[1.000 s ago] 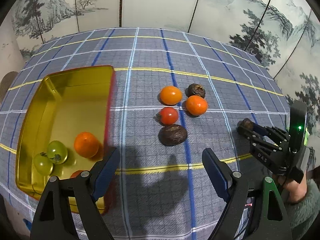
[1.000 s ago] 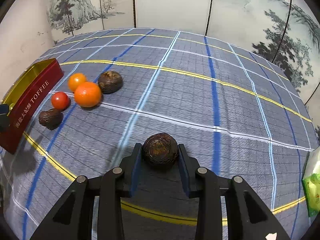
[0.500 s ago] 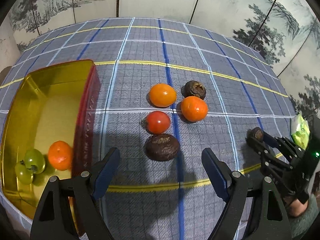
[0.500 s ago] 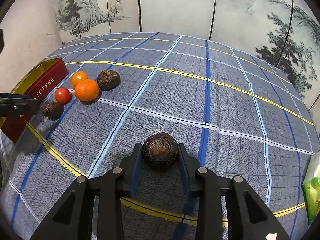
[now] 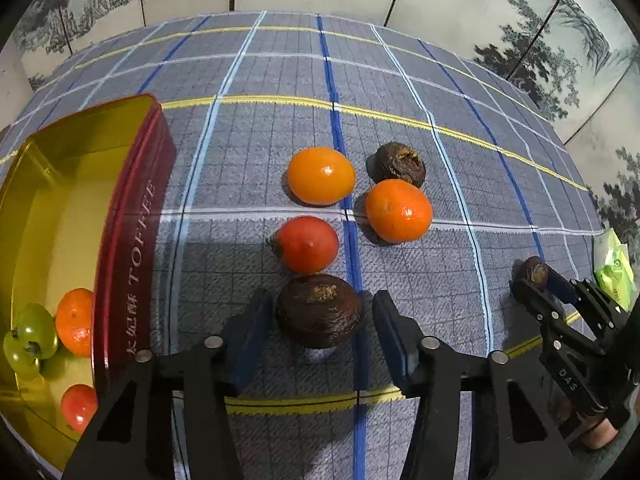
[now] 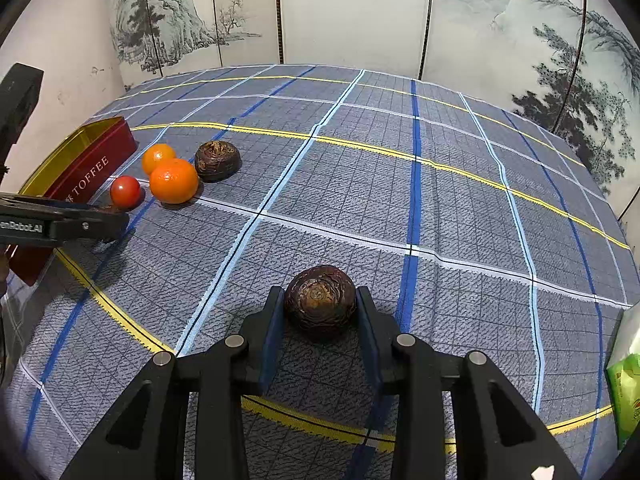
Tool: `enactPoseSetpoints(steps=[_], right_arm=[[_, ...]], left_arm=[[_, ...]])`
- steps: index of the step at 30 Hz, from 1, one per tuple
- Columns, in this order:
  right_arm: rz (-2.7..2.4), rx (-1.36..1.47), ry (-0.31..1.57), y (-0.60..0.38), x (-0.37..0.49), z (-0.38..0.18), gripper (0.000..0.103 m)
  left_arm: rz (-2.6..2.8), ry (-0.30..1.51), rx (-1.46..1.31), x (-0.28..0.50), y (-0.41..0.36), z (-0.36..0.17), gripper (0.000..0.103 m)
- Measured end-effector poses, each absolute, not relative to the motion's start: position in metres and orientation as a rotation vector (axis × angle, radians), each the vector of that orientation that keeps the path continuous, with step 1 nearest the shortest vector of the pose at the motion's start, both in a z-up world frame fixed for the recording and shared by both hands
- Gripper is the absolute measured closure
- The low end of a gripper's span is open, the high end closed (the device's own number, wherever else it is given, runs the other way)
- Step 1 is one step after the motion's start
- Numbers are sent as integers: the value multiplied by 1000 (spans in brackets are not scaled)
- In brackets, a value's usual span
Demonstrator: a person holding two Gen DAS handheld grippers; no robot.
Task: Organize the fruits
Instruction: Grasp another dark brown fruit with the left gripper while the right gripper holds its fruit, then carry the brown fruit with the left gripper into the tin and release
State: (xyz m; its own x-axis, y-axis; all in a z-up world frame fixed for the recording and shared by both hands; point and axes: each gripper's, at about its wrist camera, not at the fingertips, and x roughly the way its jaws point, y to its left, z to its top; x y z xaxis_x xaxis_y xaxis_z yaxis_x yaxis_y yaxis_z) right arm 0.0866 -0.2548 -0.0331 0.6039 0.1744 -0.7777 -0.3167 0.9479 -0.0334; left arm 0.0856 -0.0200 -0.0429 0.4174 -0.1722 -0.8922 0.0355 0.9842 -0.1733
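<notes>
Left gripper (image 5: pixel 320 328) fingers are closing around a dark brown fruit (image 5: pixel 319 310), a red tomato (image 5: pixel 307 244) just beyond it. Right gripper (image 6: pixel 320 312) fingers clamp another brown fruit (image 6: pixel 320 300) on the worktop (image 6: pixel 440 208).

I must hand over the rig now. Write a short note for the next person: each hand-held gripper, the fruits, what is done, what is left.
Left hand-held gripper: jaws closing around a dark brown fruit on the cloth; small gaps remain.
Right hand-held gripper: shut on another dark fruit.
Done: a mandarin, two green fruits and a red tomato lie in the toffee tin.
Left: both dark fruits, plus orange tomato, mandarin on the cloth, red tomato on the cloth, third dark fruit.
</notes>
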Motion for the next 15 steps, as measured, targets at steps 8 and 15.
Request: enactPoseSetpoints(steps=[8, 15], right_arm=[[289, -170, 879, -253, 86, -34, 70], [289, -169, 879, -253, 86, -33, 70]], left_arm=[[-141, 1134, -124, 81, -19, -42, 61], [-145, 1122, -121, 73, -19, -34, 61]])
